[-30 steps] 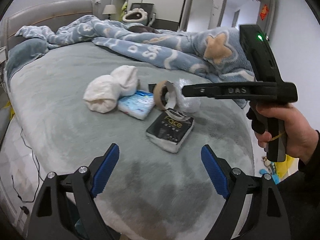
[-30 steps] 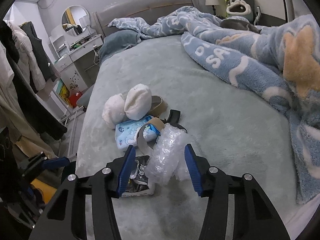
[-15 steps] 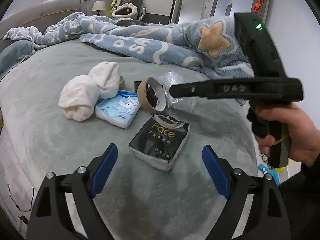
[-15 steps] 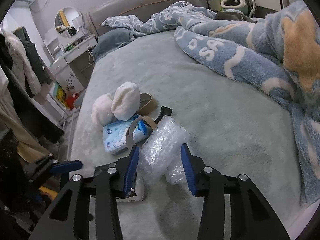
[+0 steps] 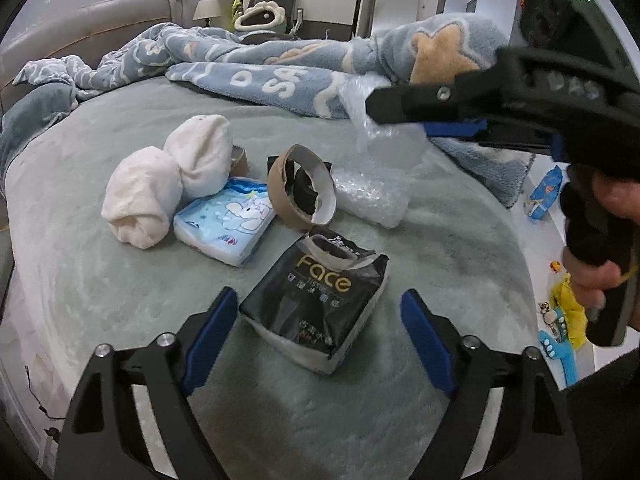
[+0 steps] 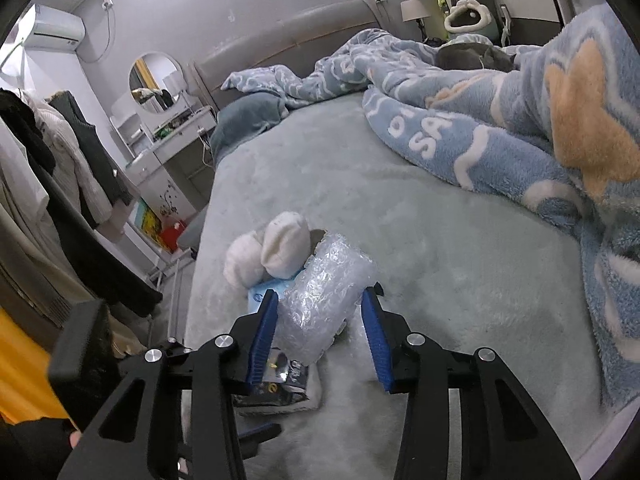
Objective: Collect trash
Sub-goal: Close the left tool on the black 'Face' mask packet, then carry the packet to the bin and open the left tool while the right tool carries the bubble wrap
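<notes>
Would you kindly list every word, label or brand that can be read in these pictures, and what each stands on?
"Face" in gold, with "TISSUE" under it: on the black tissue pack.
Further small print on that pack: too small to read.
"DAS": on the right gripper body.
"SA" in white letters: on the blue blanket.
Blue cartoon packet: no legible words.

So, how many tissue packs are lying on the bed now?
2. The black tissue pack lies nearest, between the open left gripper fingers. The light blue tissue pack lies beside the white rolled socks. Others may be hidden.
</notes>
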`<state>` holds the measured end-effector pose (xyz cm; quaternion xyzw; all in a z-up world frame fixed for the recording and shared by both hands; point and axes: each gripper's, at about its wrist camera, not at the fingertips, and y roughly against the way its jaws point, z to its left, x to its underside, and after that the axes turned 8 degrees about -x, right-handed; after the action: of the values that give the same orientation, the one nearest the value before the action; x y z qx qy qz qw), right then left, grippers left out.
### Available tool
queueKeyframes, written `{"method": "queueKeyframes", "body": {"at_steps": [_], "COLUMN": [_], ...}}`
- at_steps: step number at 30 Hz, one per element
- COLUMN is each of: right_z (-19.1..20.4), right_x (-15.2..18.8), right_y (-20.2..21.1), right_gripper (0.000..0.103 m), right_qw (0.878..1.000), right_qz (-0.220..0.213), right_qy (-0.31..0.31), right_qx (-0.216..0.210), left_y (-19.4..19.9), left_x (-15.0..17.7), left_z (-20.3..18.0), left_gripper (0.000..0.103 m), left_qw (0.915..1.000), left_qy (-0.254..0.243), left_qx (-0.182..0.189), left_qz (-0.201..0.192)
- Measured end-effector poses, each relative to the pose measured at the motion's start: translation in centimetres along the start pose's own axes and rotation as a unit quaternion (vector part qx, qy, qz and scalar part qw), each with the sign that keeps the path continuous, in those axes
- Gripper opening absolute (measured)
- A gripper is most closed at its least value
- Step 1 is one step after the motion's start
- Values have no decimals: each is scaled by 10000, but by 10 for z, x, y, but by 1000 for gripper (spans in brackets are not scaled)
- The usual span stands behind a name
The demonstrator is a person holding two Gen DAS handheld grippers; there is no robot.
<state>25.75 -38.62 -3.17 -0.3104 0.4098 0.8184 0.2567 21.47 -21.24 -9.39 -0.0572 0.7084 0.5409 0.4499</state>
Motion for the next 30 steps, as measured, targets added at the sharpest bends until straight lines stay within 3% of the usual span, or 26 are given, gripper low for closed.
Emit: {"method": "queueKeyframes", "body": {"at_steps": [6,18,30], "right_z": [0,-4,49], "right_x": [1,2,-17], "right_y": [-5,-12,-27], "right_gripper": [44,44,44], "right_qw": [9999,9997,9996], "right_qz": [82,81,-182], "right_qy": [-37,-67,137], "right_qx": [59,206,-167], "left_y": [-9,0,33], "left_x": [-4,1,10], "left_z": [-6,-5,30], "left_gripper": [78,66,66], "left_qw": [9999,9999,9990], "left_qy": [22,96,338], "left_qx": [109,-44,-209], "left_qz": [68,30,-189]}}
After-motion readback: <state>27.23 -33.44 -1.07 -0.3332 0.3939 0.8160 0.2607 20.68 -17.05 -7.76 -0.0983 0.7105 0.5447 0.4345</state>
